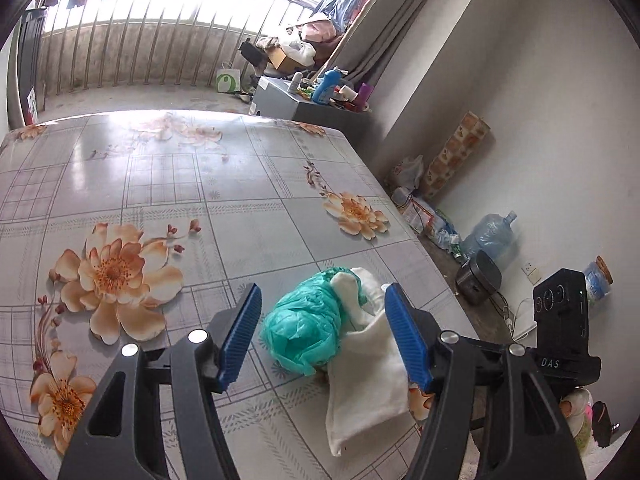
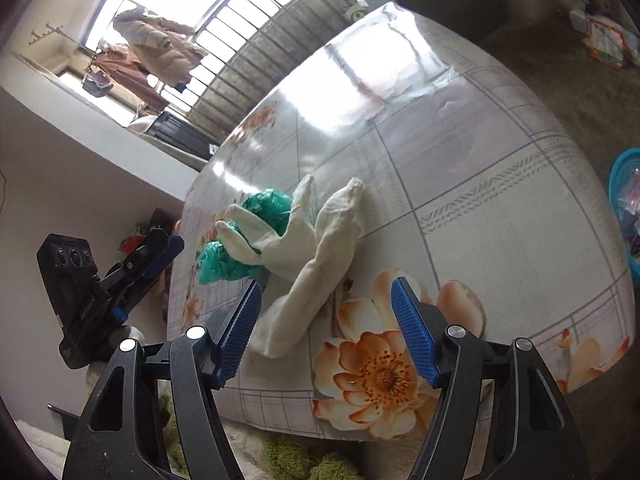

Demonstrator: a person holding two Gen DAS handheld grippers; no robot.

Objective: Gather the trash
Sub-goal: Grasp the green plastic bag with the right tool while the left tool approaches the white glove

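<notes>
A crumpled green plastic bag [image 1: 304, 328] lies on the flowered tablecloth [image 1: 168, 184], touching a white cloth glove [image 1: 368, 376]. My left gripper [image 1: 324, 340] is open, its blue pads on either side of the bag and glove, just above the table. In the right wrist view the white glove [image 2: 316, 256] lies fingers spread over the green bag [image 2: 236, 248]. My right gripper [image 2: 326, 328] is open, low over the table's near edge, with the glove's cuff between its pads. The left gripper [image 2: 156, 264] shows at the left beside the bag. The right gripper's body [image 1: 560, 320] shows at the right.
The table's right edge [image 1: 400, 208] drops to a floor with bags, a large water bottle [image 1: 492, 236] and a small black appliance [image 1: 478, 284] along the wall. A blue basket [image 2: 624, 208] stands on the floor at the right. A green rug [image 2: 296, 460] lies below the near table edge.
</notes>
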